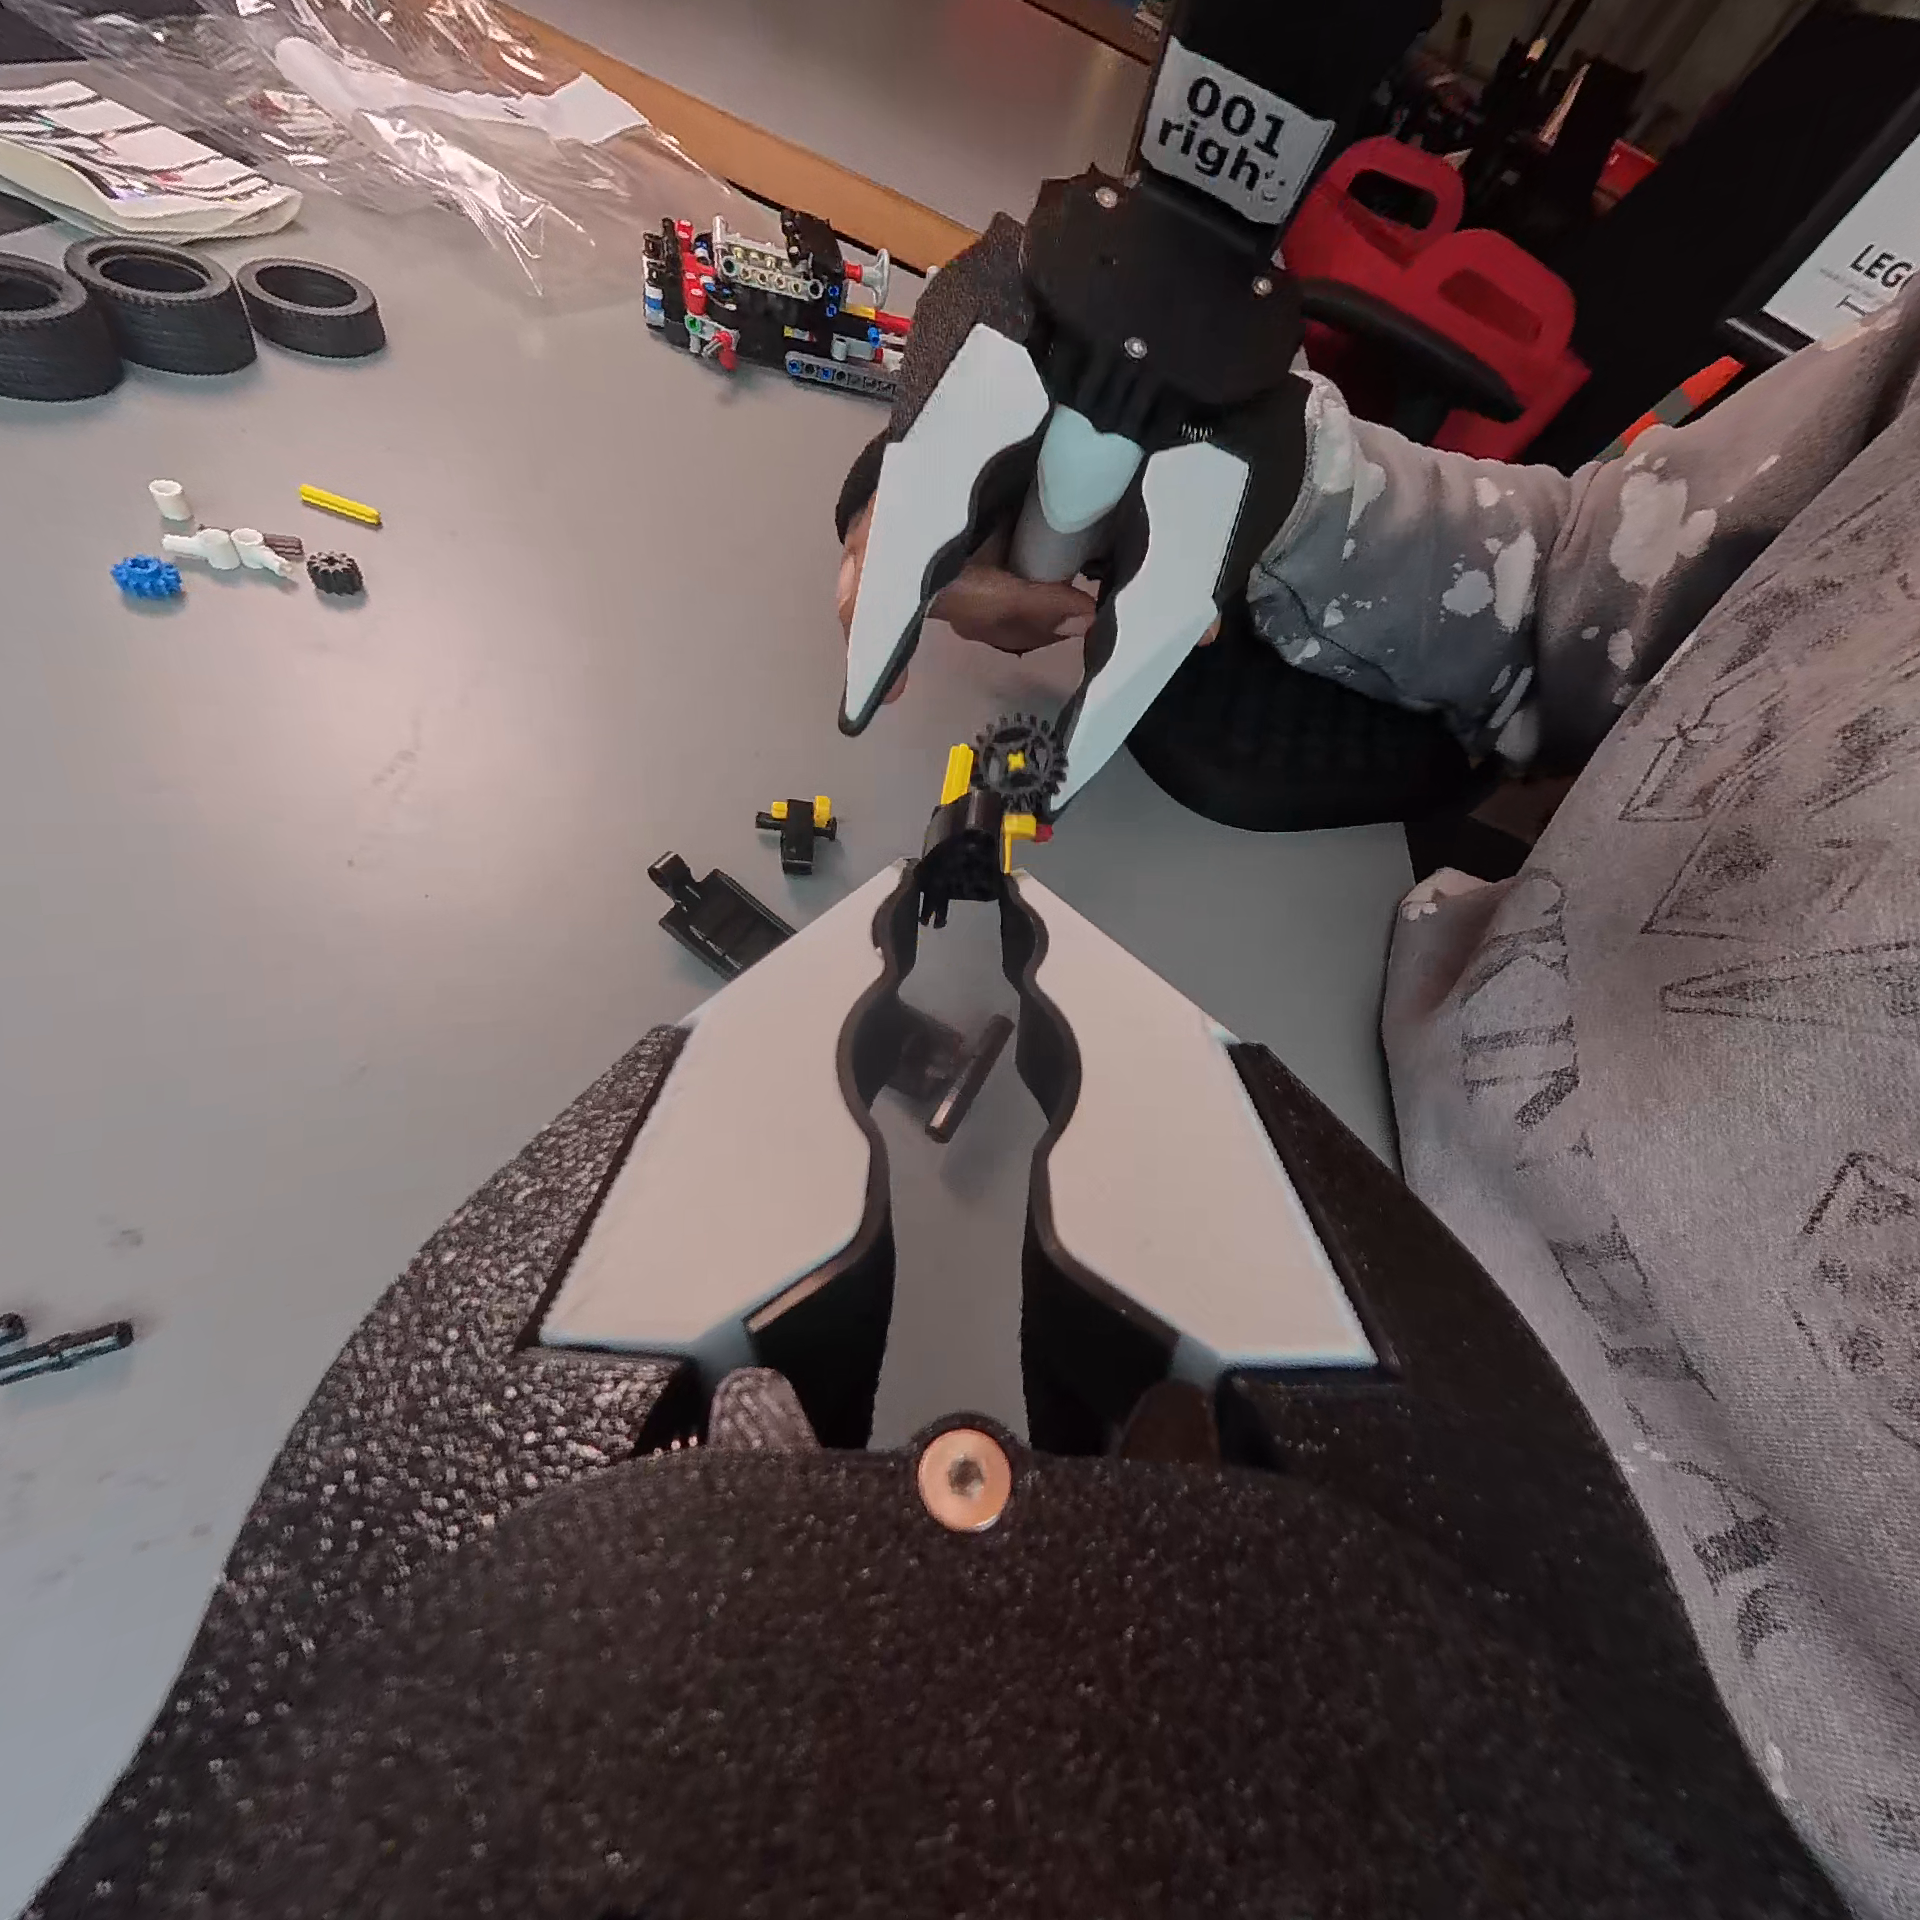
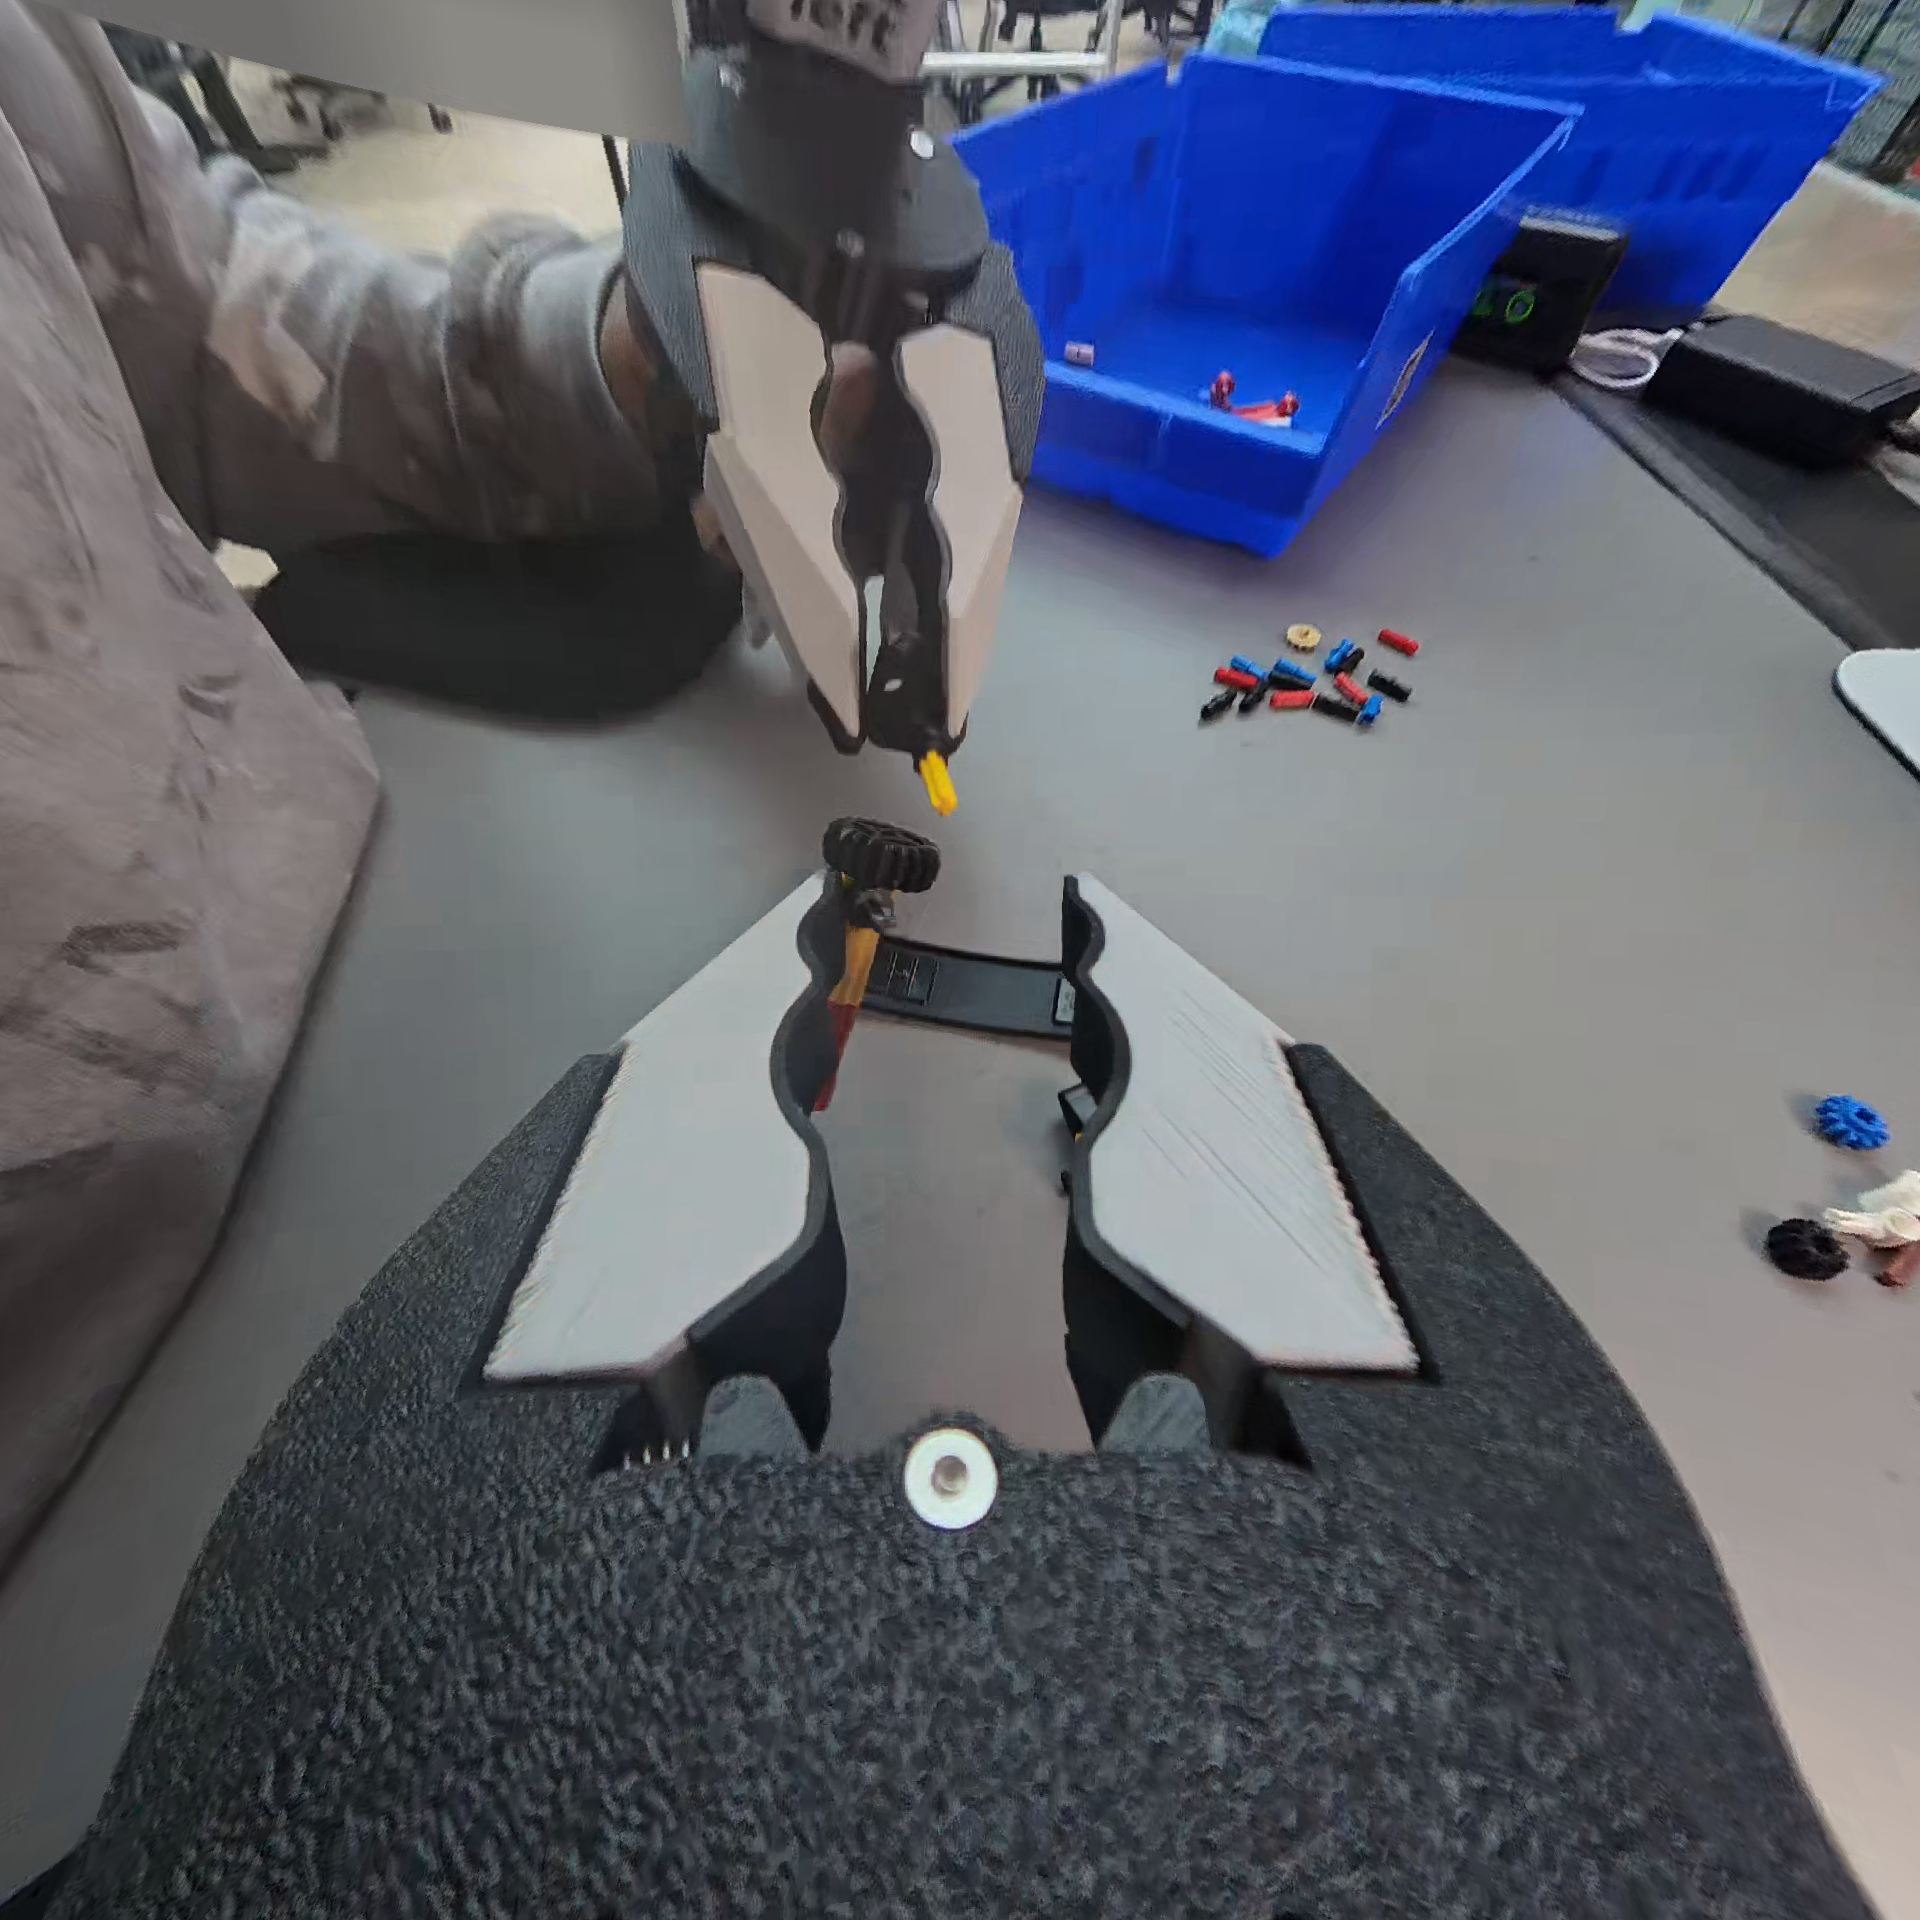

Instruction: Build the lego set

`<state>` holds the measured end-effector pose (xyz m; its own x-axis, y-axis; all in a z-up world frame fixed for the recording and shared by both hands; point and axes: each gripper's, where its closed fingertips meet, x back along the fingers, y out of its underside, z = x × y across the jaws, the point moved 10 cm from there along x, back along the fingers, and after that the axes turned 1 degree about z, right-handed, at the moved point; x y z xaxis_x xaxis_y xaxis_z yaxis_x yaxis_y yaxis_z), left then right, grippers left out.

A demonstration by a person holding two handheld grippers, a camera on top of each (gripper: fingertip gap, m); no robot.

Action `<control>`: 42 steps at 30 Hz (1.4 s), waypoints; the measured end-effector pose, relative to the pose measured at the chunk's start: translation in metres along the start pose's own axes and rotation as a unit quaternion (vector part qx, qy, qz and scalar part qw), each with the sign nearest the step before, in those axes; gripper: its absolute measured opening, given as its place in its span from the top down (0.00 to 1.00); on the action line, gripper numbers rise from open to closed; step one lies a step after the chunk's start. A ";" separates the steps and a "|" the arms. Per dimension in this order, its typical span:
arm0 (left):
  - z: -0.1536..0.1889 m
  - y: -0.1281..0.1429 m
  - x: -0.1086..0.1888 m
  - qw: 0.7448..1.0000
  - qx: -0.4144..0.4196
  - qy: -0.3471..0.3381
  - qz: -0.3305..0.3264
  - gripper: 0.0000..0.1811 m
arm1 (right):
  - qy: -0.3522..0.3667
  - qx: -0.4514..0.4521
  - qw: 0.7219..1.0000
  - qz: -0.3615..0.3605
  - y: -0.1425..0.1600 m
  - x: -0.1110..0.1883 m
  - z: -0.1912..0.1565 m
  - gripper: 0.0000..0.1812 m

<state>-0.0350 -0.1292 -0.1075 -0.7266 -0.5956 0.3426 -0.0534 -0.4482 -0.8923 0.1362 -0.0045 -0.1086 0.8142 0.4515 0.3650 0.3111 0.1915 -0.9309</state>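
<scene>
The left gripper (image 1: 961, 883) was clamped on a small black-and-yellow lego assembly (image 1: 977, 831), held above the grey tabletop (image 1: 416, 831) close to the edge where the person sat. A black gear (image 1: 1020, 766) sat at the assembly's far end. In the right wrist view the gear (image 2: 881, 850) appeared to lie against the left fingertip of the right gripper (image 2: 940, 894), whose fingers were spread wide and closed on nothing. Below the two grippers lay a flat black piece (image 1: 722, 914) and a little black-and-yellow piece (image 1: 798, 826). Further in from that edge lay a blue gear (image 1: 148, 577), some white connectors (image 1: 223, 545), a yellow axle (image 1: 340, 505) and another black gear (image 1: 334, 571). Three black tyres (image 1: 177, 307) and a partly built chassis (image 1: 764, 301) stood toward the far side, beside crumpled clear plastic bags (image 1: 416, 114). A blue bin (image 2: 1247, 312) stood off to the other side, with a scatter of red, blue and black pins (image 2: 1309, 681) near it.
</scene>
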 end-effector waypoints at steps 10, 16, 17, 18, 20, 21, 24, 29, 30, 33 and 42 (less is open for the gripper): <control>0.011 0.000 -0.010 0.999 -0.033 0.007 -0.010 0.93 | -0.020 0.016 1.000 -0.001 -0.003 -0.006 -0.011 0.86; 0.015 0.001 -0.014 0.999 -0.040 0.017 -0.012 0.93 | -0.029 0.028 0.999 0.019 -0.007 -0.010 -0.018 0.97; 0.016 0.001 -0.014 0.999 -0.038 0.020 -0.009 0.93 | -0.029 0.028 0.999 0.022 -0.007 -0.009 -0.018 0.98; 0.016 0.000 -0.013 0.999 -0.038 0.023 -0.004 0.93 | -0.032 0.027 0.999 0.027 -0.008 -0.009 -0.018 0.98; 0.017 -0.001 -0.012 0.999 -0.038 0.024 0.007 0.91 | -0.037 0.025 0.998 0.036 -0.010 -0.008 -0.018 0.98; 0.017 -0.001 -0.012 0.999 -0.036 0.025 0.009 0.86 | -0.045 0.025 0.998 0.035 -0.010 -0.009 -0.020 0.98; 0.020 0.000 -0.013 0.998 -0.043 0.037 0.003 0.90 | -0.052 0.033 0.998 0.031 -0.009 -0.013 -0.023 0.98; 0.021 -0.005 -0.011 0.998 -0.063 0.030 0.002 0.92 | -0.061 0.024 0.997 0.045 -0.010 -0.010 -0.019 0.99; 0.022 -0.005 -0.011 0.997 -0.071 0.028 0.000 0.93 | -0.067 0.021 0.996 0.046 -0.010 -0.008 -0.018 0.99; 0.024 -0.008 -0.011 0.996 -0.083 0.022 0.002 0.93 | -0.069 0.024 0.996 0.050 -0.011 -0.004 -0.018 0.99; -0.020 0.005 0.036 0.996 -0.010 -0.076 0.036 0.93 | 0.047 0.029 0.993 0.100 -0.022 0.055 0.009 0.99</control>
<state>-0.0751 -0.1398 -0.1058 -0.6167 -0.7208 0.3163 -0.0189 -0.3882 -0.9214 0.1702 0.0239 -0.0682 0.9003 0.4019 0.1671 0.1115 0.1582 -0.9811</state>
